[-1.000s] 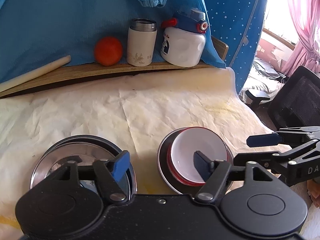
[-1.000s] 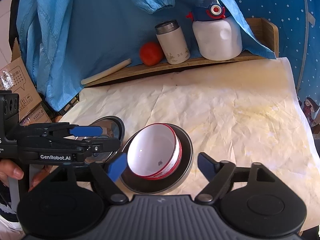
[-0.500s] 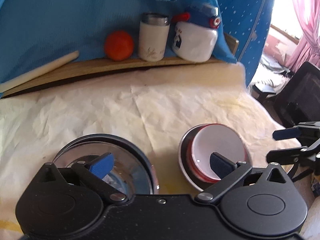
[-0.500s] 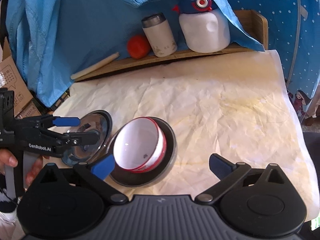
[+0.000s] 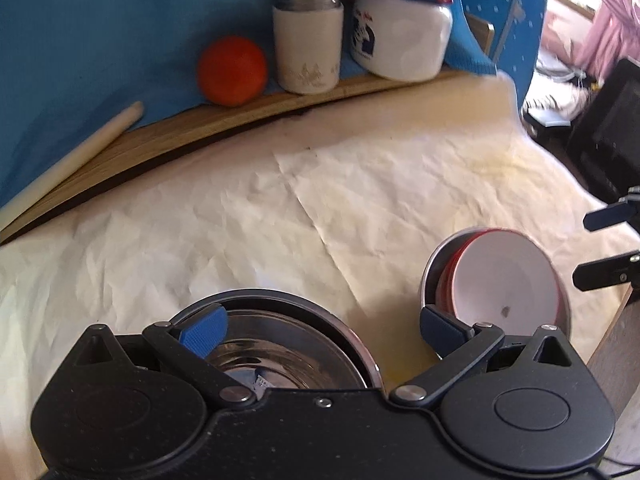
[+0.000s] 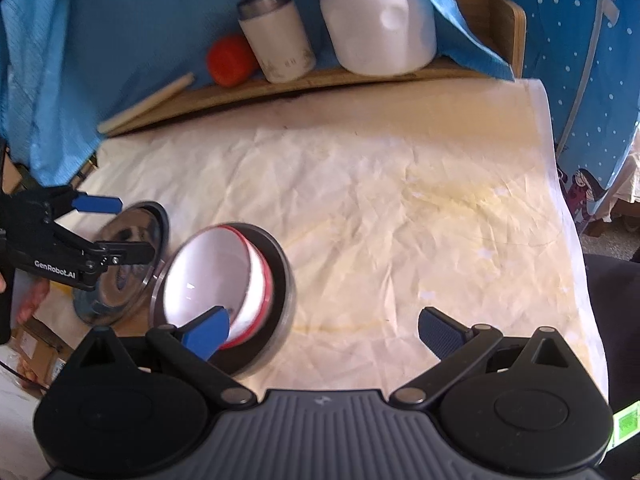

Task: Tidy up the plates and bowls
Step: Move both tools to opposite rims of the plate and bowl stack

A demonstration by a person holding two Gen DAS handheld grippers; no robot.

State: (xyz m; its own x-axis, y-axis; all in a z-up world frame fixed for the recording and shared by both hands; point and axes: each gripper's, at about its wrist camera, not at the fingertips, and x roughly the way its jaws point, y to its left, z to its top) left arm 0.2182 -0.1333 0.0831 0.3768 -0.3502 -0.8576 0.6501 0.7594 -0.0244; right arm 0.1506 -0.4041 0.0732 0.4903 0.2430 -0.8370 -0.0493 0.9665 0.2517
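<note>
A white bowl with a red rim [image 5: 504, 276] [image 6: 212, 272] sits in a dark metal plate [image 5: 434, 264] [image 6: 280, 280] on the crumpled paper cover. A shiny steel bowl [image 5: 288, 344] [image 6: 120, 260] in a dark-rimmed plate stands to its left. My left gripper [image 5: 320, 328] is open, its fingers over the steel bowl's near side; it also shows in the right wrist view [image 6: 120, 228]. My right gripper [image 6: 324, 330] is open and empty, its left fingertip [image 6: 208, 332] over the white bowl's near rim; its tips show in the left wrist view [image 5: 604, 244].
A wooden shelf [image 6: 320, 80] along the back holds an orange ball [image 5: 232, 70], a white thermos [image 5: 308, 38], a white and blue jug [image 5: 400, 36] and a pale rolling pin [image 5: 68, 160]. Blue cloth hangs behind. A black chair [image 5: 608, 128] stands at the right.
Both cameras have moved closer and lower over the table. The left gripper's fingers have spread wider. The bowl stacks now lie further apart in the left view.
</note>
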